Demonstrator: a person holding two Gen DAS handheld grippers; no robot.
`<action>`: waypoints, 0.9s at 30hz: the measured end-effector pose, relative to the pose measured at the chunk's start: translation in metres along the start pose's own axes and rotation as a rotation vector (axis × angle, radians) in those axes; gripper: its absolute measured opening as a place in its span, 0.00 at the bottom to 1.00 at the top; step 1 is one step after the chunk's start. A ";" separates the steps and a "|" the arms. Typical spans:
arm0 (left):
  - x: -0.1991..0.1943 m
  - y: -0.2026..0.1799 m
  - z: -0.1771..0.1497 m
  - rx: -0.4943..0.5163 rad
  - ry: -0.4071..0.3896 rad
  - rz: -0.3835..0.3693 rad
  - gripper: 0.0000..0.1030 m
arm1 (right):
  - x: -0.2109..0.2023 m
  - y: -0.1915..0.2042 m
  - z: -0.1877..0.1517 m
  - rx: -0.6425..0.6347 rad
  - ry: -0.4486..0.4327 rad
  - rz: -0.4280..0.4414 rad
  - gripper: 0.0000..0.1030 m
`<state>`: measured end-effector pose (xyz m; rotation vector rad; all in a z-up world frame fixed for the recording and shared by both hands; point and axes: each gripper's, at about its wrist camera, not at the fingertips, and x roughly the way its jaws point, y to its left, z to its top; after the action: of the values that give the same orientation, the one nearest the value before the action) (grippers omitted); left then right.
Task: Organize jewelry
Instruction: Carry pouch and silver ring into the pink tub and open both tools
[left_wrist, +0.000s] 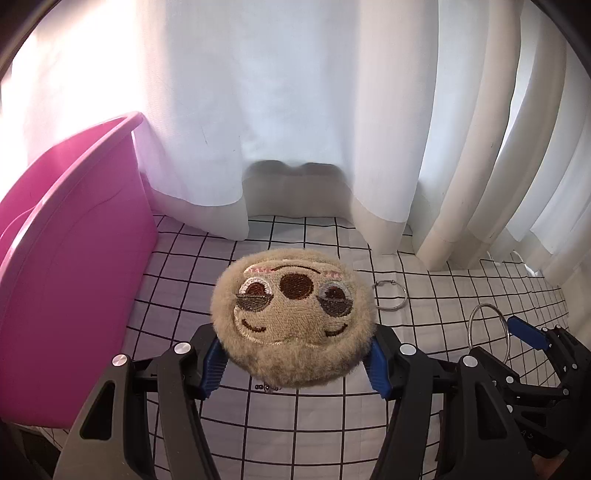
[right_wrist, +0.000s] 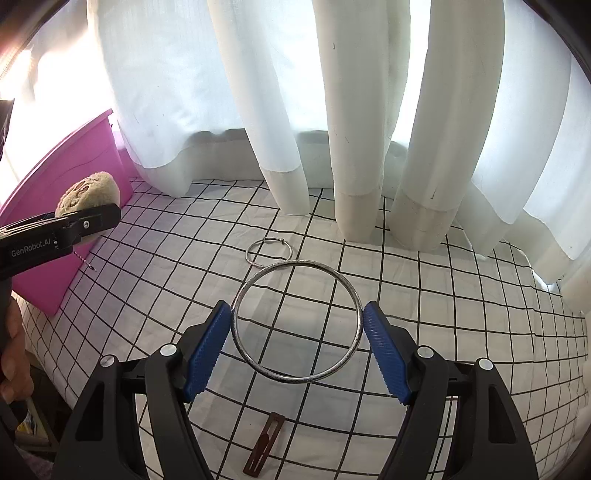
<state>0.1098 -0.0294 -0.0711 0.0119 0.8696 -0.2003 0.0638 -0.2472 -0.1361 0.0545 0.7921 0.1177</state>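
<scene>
- Left wrist view: left gripper (left_wrist: 295, 363) clamped on a round furry plush charm (left_wrist: 293, 317) with a stitched face, held above the checked cloth (left_wrist: 184, 266). Pink bin (left_wrist: 70, 258) just left of the charm; small ring (left_wrist: 391, 296) lying on the cloth to its right; white curtain (left_wrist: 295, 110) behind.
- Right wrist view: right gripper (right_wrist: 297, 350) pressed against both sides of a large silver bangle (right_wrist: 243, 291), raised off the cloth (right_wrist: 443, 295). Small ring (right_wrist: 269, 252) lying beyond the bangle, brown hair clip (right_wrist: 265, 446) nearer the camera, left gripper (right_wrist: 88, 221) with the charm (right_wrist: 90, 195) far to the left by the pink bin (right_wrist: 74, 166).

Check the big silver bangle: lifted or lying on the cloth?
Lifted. The right gripper pinches the big silver bangle between its blue pads; in the left view it stands upright above the grid cloth.
</scene>
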 end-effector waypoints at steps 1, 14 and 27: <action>-0.009 0.000 0.000 -0.007 -0.009 0.006 0.58 | -0.004 0.001 0.002 -0.008 -0.008 0.006 0.69; -0.147 0.028 0.009 -0.118 -0.208 0.150 0.58 | -0.073 0.046 0.058 -0.160 -0.172 0.188 0.69; -0.212 0.157 0.029 -0.221 -0.289 0.325 0.58 | -0.095 0.180 0.140 -0.299 -0.273 0.377 0.69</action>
<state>0.0268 0.1576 0.0981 -0.0799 0.5867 0.1956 0.0827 -0.0812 0.0459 -0.0630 0.4778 0.5722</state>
